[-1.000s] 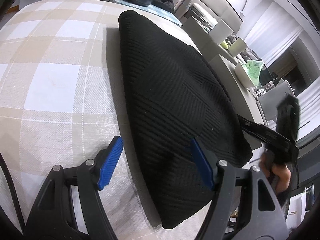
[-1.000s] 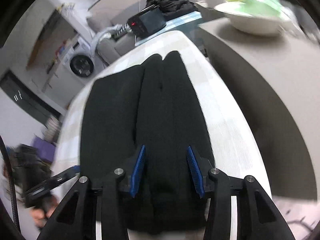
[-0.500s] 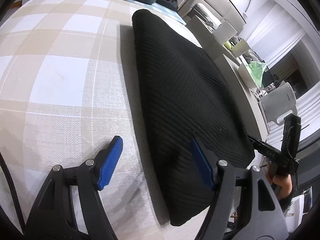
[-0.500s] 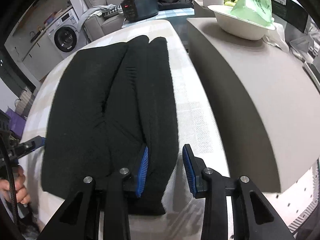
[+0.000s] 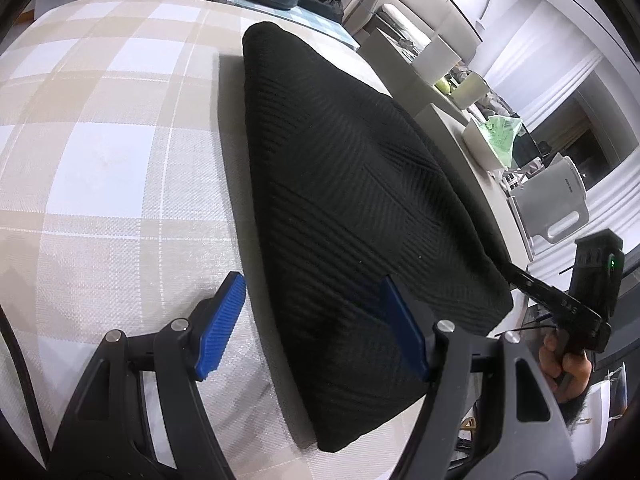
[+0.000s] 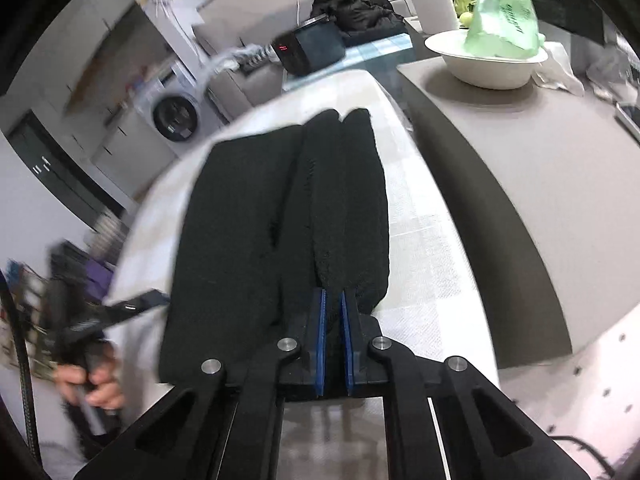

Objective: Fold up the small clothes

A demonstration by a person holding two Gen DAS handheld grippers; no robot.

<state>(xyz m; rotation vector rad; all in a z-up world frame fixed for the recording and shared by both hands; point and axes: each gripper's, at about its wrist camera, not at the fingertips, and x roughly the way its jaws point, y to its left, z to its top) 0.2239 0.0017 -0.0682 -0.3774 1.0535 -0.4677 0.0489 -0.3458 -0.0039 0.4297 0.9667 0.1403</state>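
Observation:
A black knit garment (image 5: 352, 200) lies folded lengthwise on a beige checked cloth (image 5: 100, 160). In the right wrist view it (image 6: 248, 216) shows a flat left part and two rolled folds at the right. My left gripper (image 5: 312, 320) is open, its right pad over the garment's near left edge, its left pad over the cloth. My right gripper (image 6: 332, 312) is shut on the near end of the garment's right fold. The right gripper also shows in the left wrist view (image 5: 560, 304) at the garment's far corner.
A grey counter (image 6: 520, 152) runs along the right of the cloth, with a white bowl (image 6: 484, 64) holding a green bag. A black device with red digits (image 6: 308, 48) and dark clothes (image 6: 356, 8) sit beyond the far end. A washing machine (image 6: 176, 112) stands far left.
My right gripper has closed from open onto the end of the garment's right fold. My left gripper has stayed open at the near left edge, shifting slightly.

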